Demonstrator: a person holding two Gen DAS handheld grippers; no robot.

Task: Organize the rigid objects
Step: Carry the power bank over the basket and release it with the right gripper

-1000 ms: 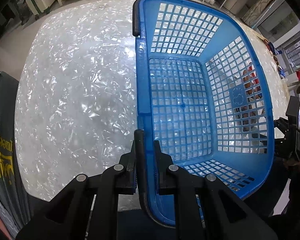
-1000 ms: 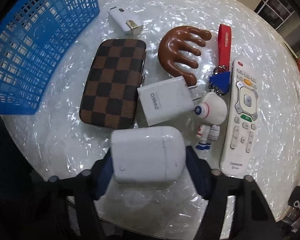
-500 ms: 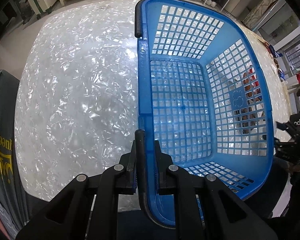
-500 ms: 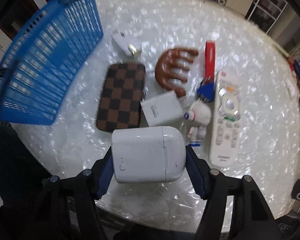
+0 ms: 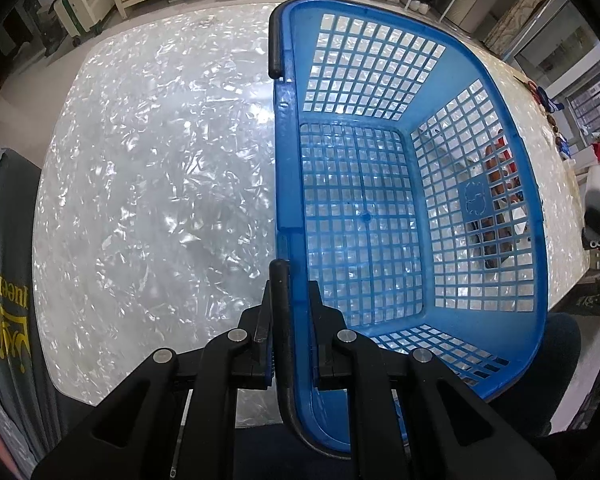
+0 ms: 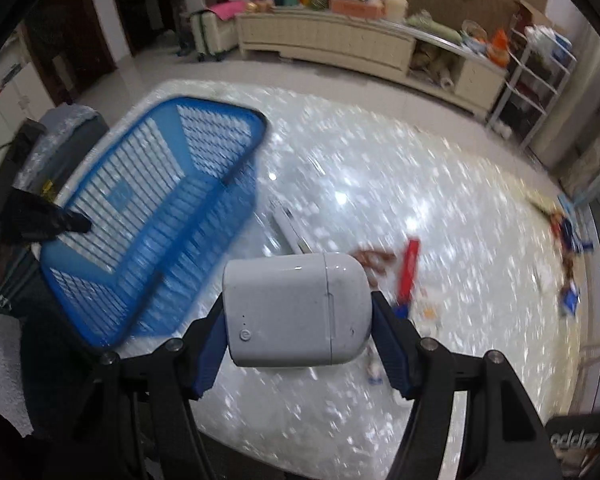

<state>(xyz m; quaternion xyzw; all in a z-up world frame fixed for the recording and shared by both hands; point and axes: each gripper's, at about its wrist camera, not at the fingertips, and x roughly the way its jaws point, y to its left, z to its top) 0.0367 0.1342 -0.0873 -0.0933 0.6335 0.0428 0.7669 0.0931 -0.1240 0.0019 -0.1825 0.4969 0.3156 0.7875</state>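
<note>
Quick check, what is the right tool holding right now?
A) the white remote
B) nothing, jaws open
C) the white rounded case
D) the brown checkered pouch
C: in the right wrist view the right tool has its blue pads pressed on both sides of the white rounded case, lifted clear of the table, with the blue basket off to the side.

A long cream sideboard lines the far wall beside a white shelving rack.
</note>
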